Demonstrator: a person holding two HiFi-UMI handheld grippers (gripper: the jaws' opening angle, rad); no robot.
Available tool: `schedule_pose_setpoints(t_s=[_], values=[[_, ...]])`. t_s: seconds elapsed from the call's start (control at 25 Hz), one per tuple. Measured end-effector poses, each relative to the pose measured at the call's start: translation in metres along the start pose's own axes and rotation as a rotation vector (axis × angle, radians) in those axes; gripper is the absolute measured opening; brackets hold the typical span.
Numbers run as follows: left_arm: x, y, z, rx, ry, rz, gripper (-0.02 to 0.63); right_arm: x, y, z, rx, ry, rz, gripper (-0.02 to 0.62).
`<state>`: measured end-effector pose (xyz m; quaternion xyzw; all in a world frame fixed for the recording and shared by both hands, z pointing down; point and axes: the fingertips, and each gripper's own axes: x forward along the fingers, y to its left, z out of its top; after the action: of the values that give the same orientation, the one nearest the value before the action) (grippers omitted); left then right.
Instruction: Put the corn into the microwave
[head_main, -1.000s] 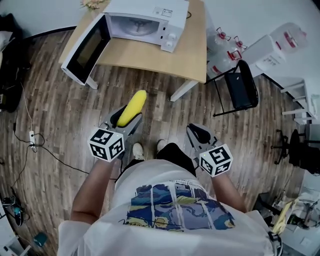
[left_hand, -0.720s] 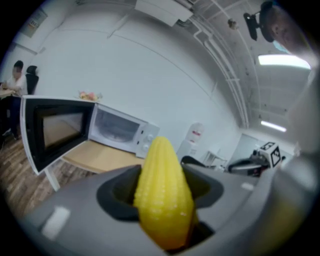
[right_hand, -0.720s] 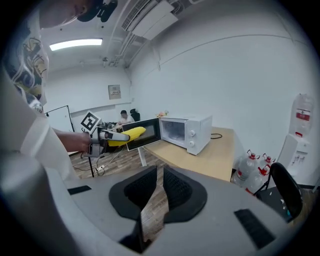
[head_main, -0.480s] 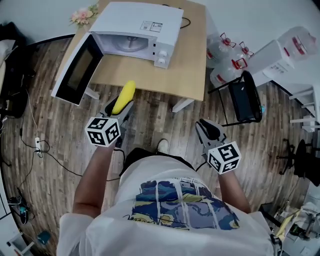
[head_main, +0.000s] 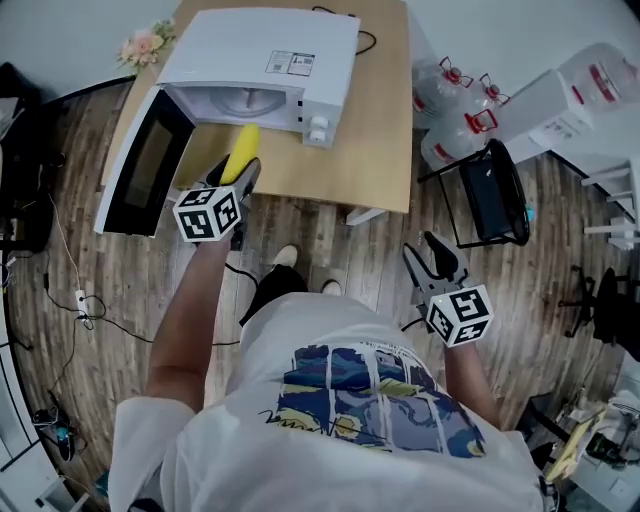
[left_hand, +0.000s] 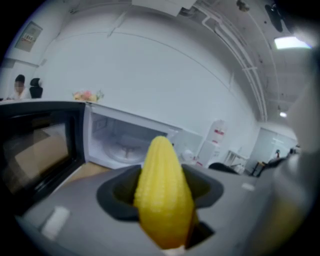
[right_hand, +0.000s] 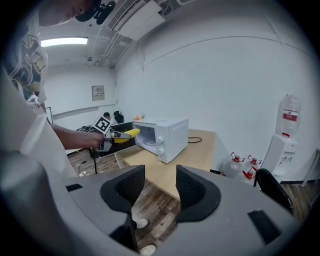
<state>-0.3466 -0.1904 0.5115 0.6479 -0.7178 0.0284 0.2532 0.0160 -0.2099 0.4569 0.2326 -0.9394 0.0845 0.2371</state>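
Corn is headed for the tabletop, where the microwave stands with its door swung wide. The left tool clamps it lengthwise, tip just short of the cavity, while the right tool, well back, is opening its jaws on nothing. To do this well, I judge, push straight in, level and clear of the door and the cavity's edges, lay it on the turntable, and only then loosen the grip.

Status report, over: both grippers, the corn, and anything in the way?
Left gripper shut on corn, just before the microwave opening. Right gripper empty, opening. The door stands open, nothing in the way.
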Motion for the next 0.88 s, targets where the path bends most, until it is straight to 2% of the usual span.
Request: schedule_pose_setpoints(t_s=[0.24,0.48,0.88], values=[[0.073,0.044,0.010,0.056,0.056,-0.009,0.253,0.023,-0.008,0.021,0.057,-0.009,-0.124,0.206],[0.136,0.078,0.015,0.101,0.117,-0.019,0.253,0.045,-0.004,0.039,0.097,-0.002,-0.189,0.218],[0.223,0.093,0.012,0.179,0.187,-0.072,0.255,0.053,0.012,0.019,0.236,0.050,-0.335,0.221]])
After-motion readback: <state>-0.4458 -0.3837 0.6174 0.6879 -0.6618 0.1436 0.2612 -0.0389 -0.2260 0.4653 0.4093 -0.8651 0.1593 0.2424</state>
